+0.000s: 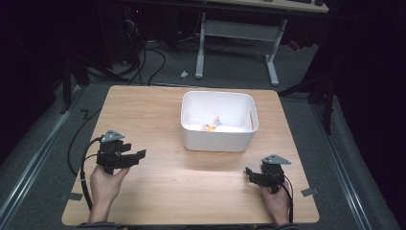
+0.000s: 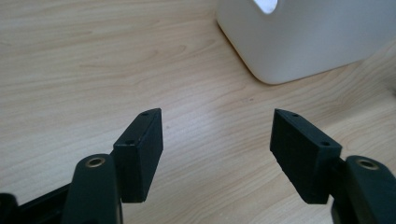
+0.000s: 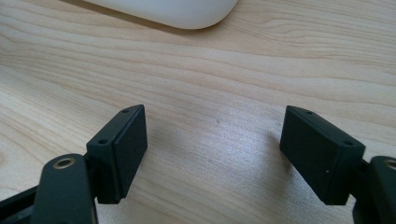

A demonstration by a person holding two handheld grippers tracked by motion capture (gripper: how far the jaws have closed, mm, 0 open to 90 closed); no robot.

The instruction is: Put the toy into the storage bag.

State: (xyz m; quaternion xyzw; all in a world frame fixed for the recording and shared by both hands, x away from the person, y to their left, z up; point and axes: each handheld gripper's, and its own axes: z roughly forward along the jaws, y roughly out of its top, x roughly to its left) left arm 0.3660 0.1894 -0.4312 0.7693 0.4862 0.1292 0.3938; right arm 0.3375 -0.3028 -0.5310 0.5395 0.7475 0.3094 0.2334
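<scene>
the white bin stands on the wooden table, toward its far side and a little right of the middle, and everything here is placed against it. the left gripper is held well to the bin's left and nearer the person, its jaws pointing across toward the bin's near left corner. in the left gripper view its two black jaws stand wide apart with bare wood between them, and the bin's rounded corner rises beyond them to the upper right, clear of both jaws. the right gripper is held on the near side of the bin, below its right corner, apart from the wall. in the right gripper view its jaws are spread wide too, gripping nothing, and the bin's lower edge shows at the top, with open table between.

inside the bin, small coloured pieces, orange, yellow and blue, lie on the floor near the front wall; what they are is too small to tell. the bin's near wall stands between both grippers and those pieces. beyond the bin, off the table, a white desk frame stands on the grey floor.
</scene>
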